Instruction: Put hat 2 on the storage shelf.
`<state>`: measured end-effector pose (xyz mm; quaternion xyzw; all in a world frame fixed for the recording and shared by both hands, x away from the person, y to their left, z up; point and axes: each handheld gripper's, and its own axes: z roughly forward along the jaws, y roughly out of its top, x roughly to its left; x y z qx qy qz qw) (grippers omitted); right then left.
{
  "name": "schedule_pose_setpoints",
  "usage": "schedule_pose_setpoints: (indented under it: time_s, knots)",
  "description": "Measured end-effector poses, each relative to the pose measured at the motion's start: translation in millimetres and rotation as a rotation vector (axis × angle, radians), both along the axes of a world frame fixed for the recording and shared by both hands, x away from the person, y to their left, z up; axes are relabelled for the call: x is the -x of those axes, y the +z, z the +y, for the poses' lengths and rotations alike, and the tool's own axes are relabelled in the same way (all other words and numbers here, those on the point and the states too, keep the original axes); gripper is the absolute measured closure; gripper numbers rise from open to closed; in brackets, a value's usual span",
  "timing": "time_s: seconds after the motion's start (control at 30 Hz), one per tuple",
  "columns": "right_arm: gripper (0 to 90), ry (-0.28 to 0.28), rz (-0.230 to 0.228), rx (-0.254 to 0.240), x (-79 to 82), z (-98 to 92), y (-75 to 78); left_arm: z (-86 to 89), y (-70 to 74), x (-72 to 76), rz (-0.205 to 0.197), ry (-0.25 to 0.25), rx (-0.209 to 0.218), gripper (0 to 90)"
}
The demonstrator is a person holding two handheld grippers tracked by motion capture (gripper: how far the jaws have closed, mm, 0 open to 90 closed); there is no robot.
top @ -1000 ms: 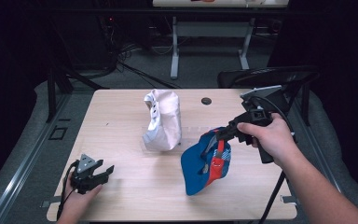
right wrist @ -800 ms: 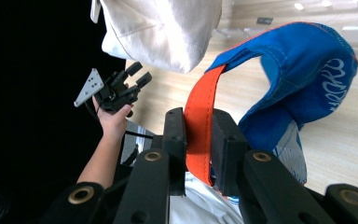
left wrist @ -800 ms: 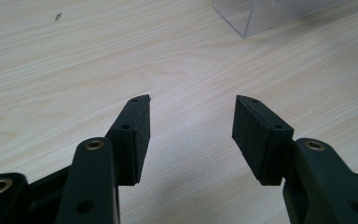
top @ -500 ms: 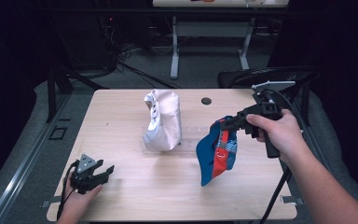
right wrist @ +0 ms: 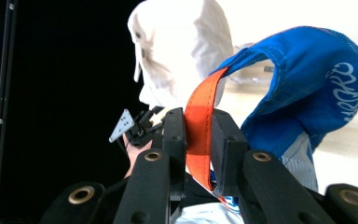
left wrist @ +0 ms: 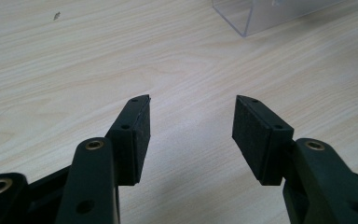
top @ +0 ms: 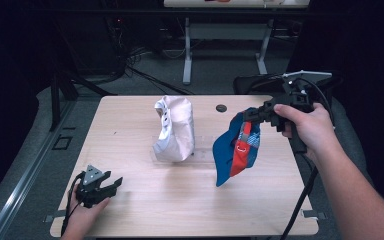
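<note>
Right gripper view: right gripper clamped on blue cap's orange panel, white lettering unreadable; left gripper apart.

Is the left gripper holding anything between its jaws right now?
No, the left gripper has its jaws apart with bare wooden table between the pads.

Ahead of your left gripper the table lies bare, up to the clear stand with the white cap on it. That cap stands just beyond your right gripper, whose blue cap hangs over open wood.
</note>
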<state>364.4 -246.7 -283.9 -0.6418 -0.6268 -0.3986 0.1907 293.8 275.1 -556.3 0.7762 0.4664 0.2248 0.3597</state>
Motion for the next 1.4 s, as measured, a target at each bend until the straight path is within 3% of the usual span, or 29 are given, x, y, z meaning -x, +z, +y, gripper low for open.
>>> schedule_pose_setpoints:
  time_s: [0.33,0.87,1.4]
  knots:
    - [77.6,-0.031,-0.028,0.011,-19.3,6.0,16.6,0.1,0.0,-0.2,0.0,0.0,0.001,47.1]
    - [77.6,-0.038,-0.048,0.029,-54.1,24.5,27.6,1.0,0.1,-1.1,-0.002,-0.006,-0.001,47.1]
    - [77.6,-0.048,-0.029,0.07,-79.0,12.9,11.5,2.3,-1.7,-2.6,0.004,0.001,0.0,47.1]
